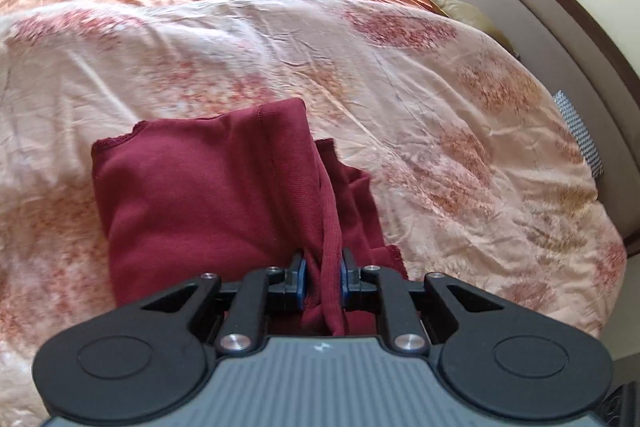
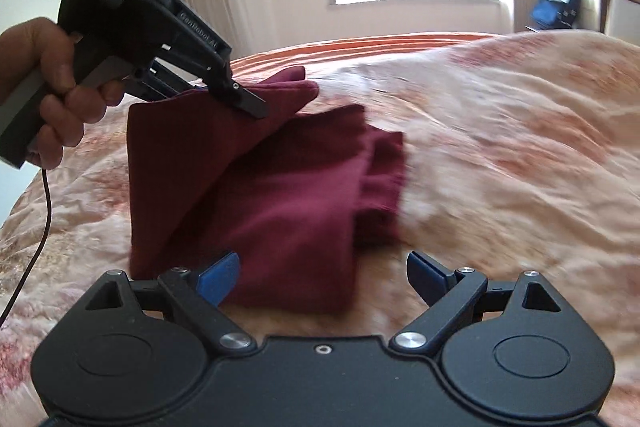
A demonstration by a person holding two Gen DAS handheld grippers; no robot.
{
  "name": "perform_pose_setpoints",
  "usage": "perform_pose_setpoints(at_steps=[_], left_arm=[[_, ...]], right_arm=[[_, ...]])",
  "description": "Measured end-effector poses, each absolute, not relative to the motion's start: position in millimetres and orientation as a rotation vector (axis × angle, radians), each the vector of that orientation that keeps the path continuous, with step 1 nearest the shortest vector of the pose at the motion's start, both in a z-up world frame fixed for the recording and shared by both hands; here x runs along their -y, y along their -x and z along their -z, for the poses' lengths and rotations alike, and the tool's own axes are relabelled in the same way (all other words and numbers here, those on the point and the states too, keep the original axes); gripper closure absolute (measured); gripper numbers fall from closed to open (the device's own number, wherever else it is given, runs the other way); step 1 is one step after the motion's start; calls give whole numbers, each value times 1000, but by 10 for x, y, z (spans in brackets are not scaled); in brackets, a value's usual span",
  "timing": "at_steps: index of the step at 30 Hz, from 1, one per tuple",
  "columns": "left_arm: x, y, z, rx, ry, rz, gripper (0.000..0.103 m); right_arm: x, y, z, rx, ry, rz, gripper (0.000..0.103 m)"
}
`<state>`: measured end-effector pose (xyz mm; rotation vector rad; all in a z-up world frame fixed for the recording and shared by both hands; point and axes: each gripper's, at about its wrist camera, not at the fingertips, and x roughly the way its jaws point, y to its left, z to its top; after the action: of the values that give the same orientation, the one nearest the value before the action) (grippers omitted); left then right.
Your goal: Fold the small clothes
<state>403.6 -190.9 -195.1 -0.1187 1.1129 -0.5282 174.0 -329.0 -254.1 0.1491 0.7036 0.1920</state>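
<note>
At the far left of the right wrist view, the left tongs (image 2: 240, 95) are clenched on a raised corner of the dark red knitted garment (image 2: 256, 195), lifting one flap while the rest lies partly folded on the bed's pale peach floral bedspread (image 2: 500, 147). In the left wrist view that grip shows at lower centre, a bunched seam pinched between the blue pads (image 1: 301, 281). The right tongs (image 2: 322, 277) at bottom centre stand released, jaws wide, just above the garment's near edge and holding nothing.

To fold well, I would carry the lifted flap across so its hem meets the opposite edge squarely, with the free tongs pinning or smoothing the lower layer first.

Open bedspread stretches right of the garment; the upholstered headboard (image 1: 560, 39) at far right is well apart.
</note>
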Motion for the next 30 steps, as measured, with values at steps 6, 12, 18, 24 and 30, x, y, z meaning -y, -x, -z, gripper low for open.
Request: perform_pose_setpoints(at_steps=[6, 12, 18, 24, 30], left_arm=[[2329, -3910, 2119, -1130, 61, 510, 87], [2613, -3848, 2437, -1179, 64, 449, 55], [2553, -3696, 2313, -1153, 172, 530, 43], [2140, -3454, 2177, -1126, 279, 605, 38], [1425, -3168, 2072, -1029, 291, 422, 35]], right_arm=[[3612, -1561, 2586, -724, -186, -168, 11], [3818, -1458, 2620, -746, -202, -160, 11], [4026, -1398, 2619, -765, -203, -138, 11], [4104, -1467, 2576, -775, -206, -134, 11], [4069, -1739, 2315, -747, -350, -265, 11]])
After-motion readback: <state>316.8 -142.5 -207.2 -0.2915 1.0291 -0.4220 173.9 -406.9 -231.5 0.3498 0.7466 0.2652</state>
